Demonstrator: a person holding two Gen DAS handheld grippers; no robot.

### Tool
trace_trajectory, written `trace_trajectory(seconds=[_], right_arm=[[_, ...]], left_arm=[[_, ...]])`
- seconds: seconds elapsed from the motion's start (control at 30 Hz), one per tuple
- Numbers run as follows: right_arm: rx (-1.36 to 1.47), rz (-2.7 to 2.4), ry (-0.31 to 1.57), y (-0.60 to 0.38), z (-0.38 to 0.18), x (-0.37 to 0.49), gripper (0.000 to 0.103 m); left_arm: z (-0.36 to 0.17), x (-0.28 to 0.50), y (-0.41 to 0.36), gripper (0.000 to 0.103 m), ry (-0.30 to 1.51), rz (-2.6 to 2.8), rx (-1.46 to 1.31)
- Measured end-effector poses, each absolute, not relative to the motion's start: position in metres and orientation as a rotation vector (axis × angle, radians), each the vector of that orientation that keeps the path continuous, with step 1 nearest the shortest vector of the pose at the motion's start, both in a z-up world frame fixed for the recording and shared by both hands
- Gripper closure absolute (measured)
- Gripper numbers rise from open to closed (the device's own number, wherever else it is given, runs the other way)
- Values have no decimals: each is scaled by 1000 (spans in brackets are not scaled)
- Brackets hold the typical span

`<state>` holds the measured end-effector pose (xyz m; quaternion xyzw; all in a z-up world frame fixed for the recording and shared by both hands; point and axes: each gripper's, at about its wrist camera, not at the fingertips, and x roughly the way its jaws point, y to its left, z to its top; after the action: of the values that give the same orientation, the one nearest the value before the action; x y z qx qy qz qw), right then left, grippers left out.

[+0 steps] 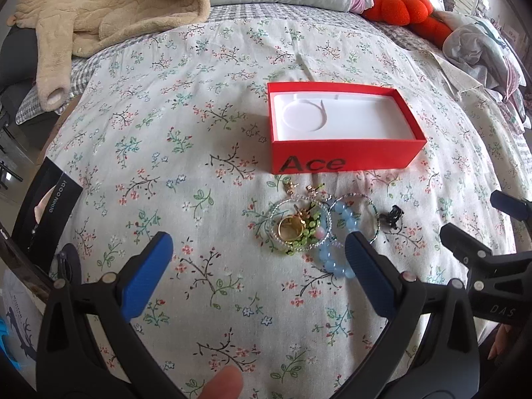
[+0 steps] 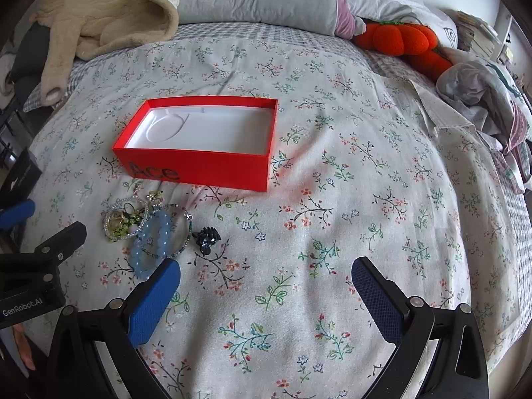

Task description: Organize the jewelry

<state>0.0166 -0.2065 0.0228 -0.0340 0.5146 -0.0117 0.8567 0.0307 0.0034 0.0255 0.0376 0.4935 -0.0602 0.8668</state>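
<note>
Red cardboard, the open box (image 1: pixel 345 158) sat empty on the floral bedspread (image 1: pixel 166 153), its white moulded liner bare. Just in front lay the jewelry pile (image 1: pixel 306 226): wire hoops, a gold ring, glossy blue beads (image 2: pixel 156 242), and a dark clip (image 2: pixel 206 236) beside it. Both the left gripper (image 1: pixel 259 249) and right gripper (image 2: pixel 266 274) hovered with fingers apart, holding nothing. Sorting seemingly hadn't begun; untangling one piece likely came next.

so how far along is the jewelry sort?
Nothing done: the open red cardboard box with its white insert is empty. Nothing in hand: left gripper and right gripper are both open. Left: the pile of beaded bracelets and gold ring and the small black hair claw lie on the floral bedspread.
</note>
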Motion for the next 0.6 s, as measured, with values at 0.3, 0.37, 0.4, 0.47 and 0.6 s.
trace_trajectory(seconds=[0.3, 0.37, 0.4, 0.47, 0.6], right_arm=[[-43, 87, 1161, -201, 16, 48, 0], [-52, 117, 1156, -199, 10, 53, 0], [-51, 129, 1154, -198, 7, 55, 0], [-20, 149, 1164, -199, -1, 60, 1], [34, 235, 1191, -196, -10, 75, 16]], left_arm=[[15, 68, 14, 0, 1134, -188, 32], [2, 73, 21, 4, 1167, -210, -16], [-3, 77, 24, 7, 1186, -217, -34], [-12, 84, 29, 17, 1217, -242, -70], [-26, 96, 37, 33, 1268, -274, -159]])
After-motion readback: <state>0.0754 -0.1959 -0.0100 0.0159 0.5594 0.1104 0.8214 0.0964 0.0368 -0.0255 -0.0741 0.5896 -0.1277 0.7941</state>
